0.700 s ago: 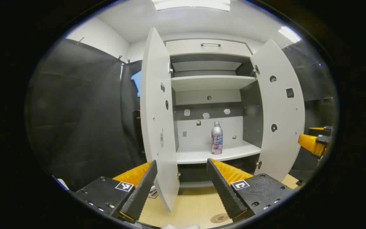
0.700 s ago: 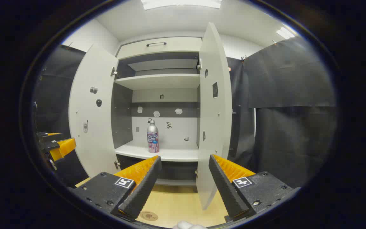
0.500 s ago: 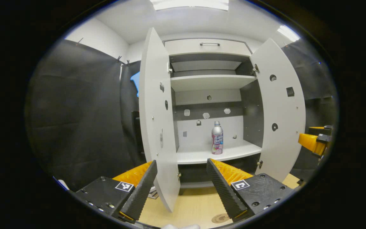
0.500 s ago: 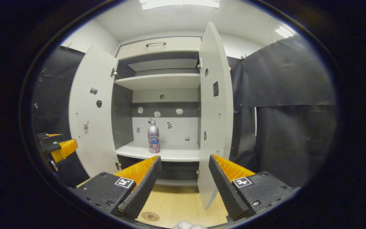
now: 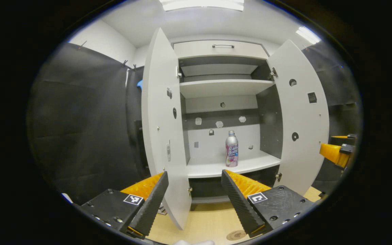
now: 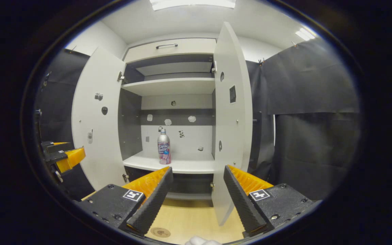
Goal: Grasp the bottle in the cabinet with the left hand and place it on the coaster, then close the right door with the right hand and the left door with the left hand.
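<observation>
you had both doors wide open and the bottle (image 5: pixel 231 148) stood upright on the lower shelf (image 5: pixel 216 168) of the cabinet (image 5: pixel 221 51), well apart from both grippers. your left gripper (image 5: pixel 193 199) was spread wide and held nothing. your right gripper (image 6: pixel 197 197) was spread wide too and held nothing.

the step in hand looked like the reach for the bottle. to do it well, you needed to go in between the left door (image 5: pixel 162 129) and the right door (image 5: pixel 301 115), keep clear of the left door's edge, which was very near, and come at the bottle level so both fingers closed on its middle. the coaster (image 5: pixel 235 234) lay on the tabletop (image 5: pixel 206 221) below.

since the earlier pictures, the left door looked bigger and closer in the left gripper view, so your left gripper had moved in a little. the bottle had not moved.
</observation>
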`<action>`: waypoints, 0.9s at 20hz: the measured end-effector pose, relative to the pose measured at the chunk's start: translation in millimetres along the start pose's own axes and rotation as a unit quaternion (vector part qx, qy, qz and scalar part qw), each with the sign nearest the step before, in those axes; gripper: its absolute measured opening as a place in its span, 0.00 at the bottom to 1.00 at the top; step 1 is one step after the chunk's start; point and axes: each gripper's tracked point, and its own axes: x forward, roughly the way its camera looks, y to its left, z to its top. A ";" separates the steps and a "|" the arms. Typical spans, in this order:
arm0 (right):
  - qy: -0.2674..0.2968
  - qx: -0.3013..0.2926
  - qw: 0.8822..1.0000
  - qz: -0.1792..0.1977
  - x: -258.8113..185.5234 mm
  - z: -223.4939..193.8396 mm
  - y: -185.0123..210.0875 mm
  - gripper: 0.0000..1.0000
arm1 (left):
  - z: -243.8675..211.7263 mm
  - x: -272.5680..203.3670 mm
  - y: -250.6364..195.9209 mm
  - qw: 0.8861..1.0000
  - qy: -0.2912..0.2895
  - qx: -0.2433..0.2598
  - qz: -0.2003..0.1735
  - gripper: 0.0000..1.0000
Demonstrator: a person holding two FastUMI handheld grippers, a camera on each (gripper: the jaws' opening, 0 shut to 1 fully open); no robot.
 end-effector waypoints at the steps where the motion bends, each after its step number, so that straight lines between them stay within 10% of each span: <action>1: 0.000 0.001 1.000 0.001 1.3 0.3 0.0 0.98 | 1.5 3.7 -2.1 1.000 0.000 -0.002 -0.002 0.97; 18: 0.010 -0.004 1.000 -0.021 19.7 19.6 -6.5 0.98 | 58.6 178.8 -67.4 0.997 -0.054 -0.020 -0.060 0.94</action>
